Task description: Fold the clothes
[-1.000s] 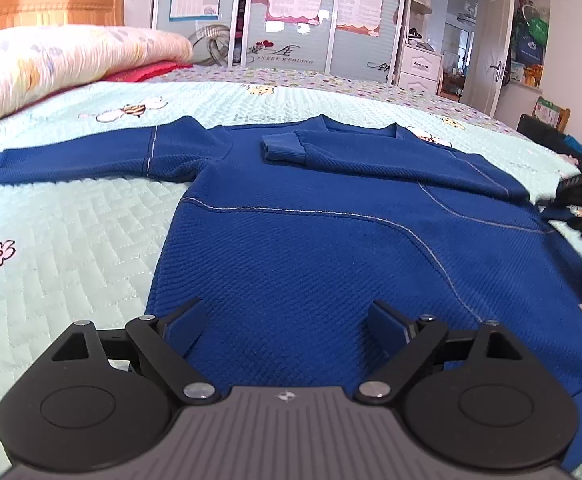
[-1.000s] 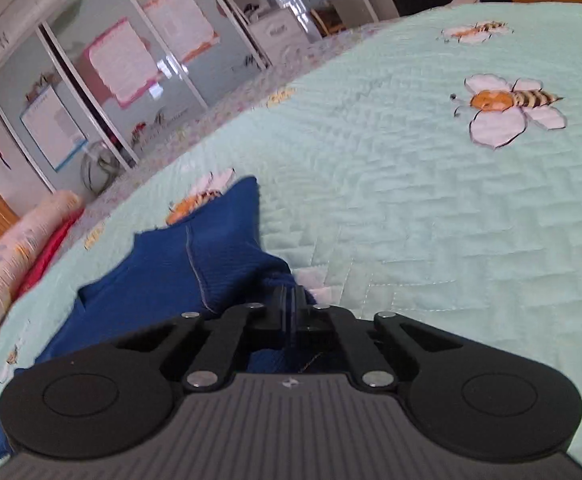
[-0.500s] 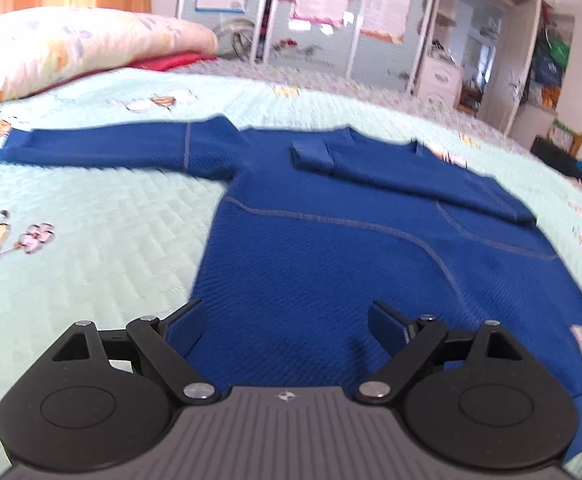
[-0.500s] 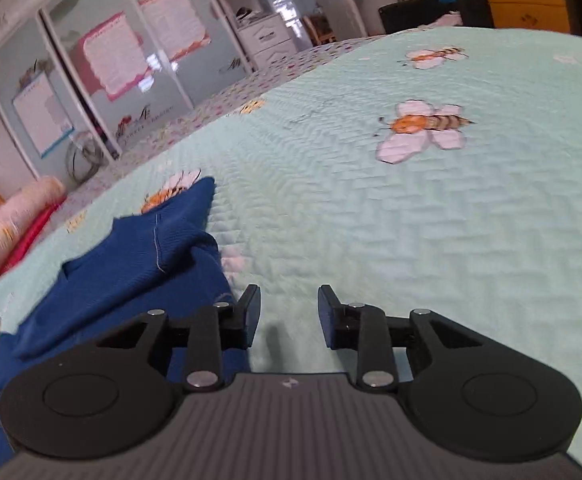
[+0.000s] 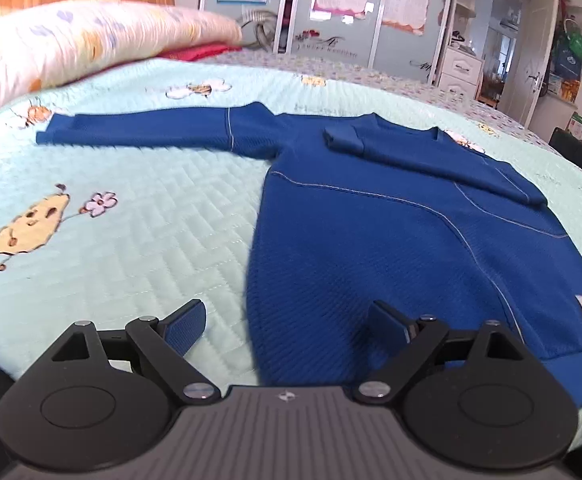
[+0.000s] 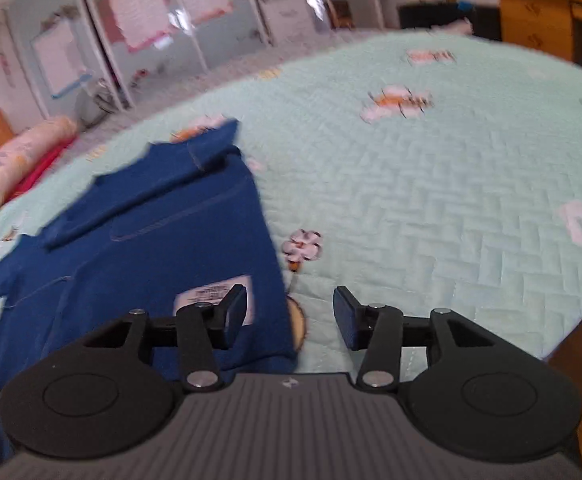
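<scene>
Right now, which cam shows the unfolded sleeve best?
Left wrist view: the outstretched sleeve of the blue sweater lies flat on the quilt, visible cuff to shoulder. Right wrist view shows only the folded-in sleeve side and hem label, blurred.

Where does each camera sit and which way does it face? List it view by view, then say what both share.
Left wrist: sits on the left gripper, looking down across the blue sweater toward the pillow and wardrobe doors; only its open fingers show.
Right wrist: sits on the right gripper, jaws just opening and empty, looking over the sweater's hem corner and white label across the quilt.
Shared: the sweater, quilt, pillow and wardrobe doors.
</scene>
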`<state>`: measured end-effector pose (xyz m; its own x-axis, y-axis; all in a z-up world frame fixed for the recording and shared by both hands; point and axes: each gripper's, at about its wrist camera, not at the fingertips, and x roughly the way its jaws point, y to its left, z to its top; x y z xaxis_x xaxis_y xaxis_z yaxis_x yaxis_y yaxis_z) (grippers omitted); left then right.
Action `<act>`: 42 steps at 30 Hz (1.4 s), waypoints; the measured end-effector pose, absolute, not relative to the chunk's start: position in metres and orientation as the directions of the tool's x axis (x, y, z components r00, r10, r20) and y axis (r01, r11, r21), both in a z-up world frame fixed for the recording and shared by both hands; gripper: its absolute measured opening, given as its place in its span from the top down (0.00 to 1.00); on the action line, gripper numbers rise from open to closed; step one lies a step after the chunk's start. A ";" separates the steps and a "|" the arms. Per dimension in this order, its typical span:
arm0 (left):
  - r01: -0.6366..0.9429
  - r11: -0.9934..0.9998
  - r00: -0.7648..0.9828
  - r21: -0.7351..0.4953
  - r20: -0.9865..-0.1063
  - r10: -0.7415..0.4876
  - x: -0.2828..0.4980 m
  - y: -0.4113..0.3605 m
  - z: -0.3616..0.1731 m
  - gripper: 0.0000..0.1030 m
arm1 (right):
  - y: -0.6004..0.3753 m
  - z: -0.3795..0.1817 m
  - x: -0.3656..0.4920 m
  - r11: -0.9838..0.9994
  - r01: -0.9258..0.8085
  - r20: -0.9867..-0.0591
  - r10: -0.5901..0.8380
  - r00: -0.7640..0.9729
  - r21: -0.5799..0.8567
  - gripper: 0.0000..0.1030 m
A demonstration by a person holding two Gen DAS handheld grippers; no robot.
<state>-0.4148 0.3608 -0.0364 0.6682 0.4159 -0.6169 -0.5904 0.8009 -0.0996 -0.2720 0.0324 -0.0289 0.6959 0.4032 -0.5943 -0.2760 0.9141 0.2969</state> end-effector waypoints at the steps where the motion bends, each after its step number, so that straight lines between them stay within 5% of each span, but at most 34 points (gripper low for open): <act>1: -0.586 0.806 0.657 -0.088 -0.634 0.408 -0.415 0.359 -0.039 0.11 | 0.035 -0.026 -0.281 0.901 -0.315 -0.580 0.433 0.691 0.298 0.52; 8: -0.601 0.796 0.653 -0.076 -0.621 0.434 -0.431 0.357 -0.031 0.11 | 0.047 -0.020 -0.305 0.913 -0.324 -0.654 0.404 0.640 0.248 0.54; 15: -0.532 0.844 0.738 -0.069 -0.526 0.422 -0.377 0.347 0.001 0.11 | 0.107 0.019 -0.253 0.883 -0.439 -0.525 0.456 0.718 0.166 0.44; 25: -0.443 0.896 0.814 0.000 -0.418 0.402 -0.232 0.376 0.036 0.11 | 0.213 0.022 -0.135 0.812 -0.564 -0.384 0.574 0.723 0.153 0.45; 32: -0.443 0.896 0.792 0.017 -0.462 0.400 -0.097 0.418 -0.024 0.11 | 0.267 -0.021 -0.031 0.824 -0.535 -0.396 0.561 0.727 0.185 0.69; 35: -0.514 0.858 0.699 0.021 -0.570 0.433 -0.075 0.448 -0.065 0.10 | 0.284 -0.048 0.011 0.844 -0.521 -0.497 0.510 0.702 0.130 0.74; 37: -0.555 0.828 0.670 0.077 -0.549 0.500 -0.083 0.449 -0.059 0.10 | 0.267 -0.061 0.042 0.864 -0.473 -0.564 0.481 0.671 0.174 0.96; 38: -0.574 0.813 0.655 0.098 -0.540 0.528 -0.086 0.450 -0.057 0.06 | 0.251 -0.061 0.054 0.872 -0.441 -0.566 0.478 0.672 0.212 1.00; 42: -0.597 0.800 0.673 -0.063 -0.583 0.456 -0.100 0.476 -0.061 0.02 | 0.186 -0.063 0.073 0.888 -0.345 -0.533 0.459 0.711 0.305 1.00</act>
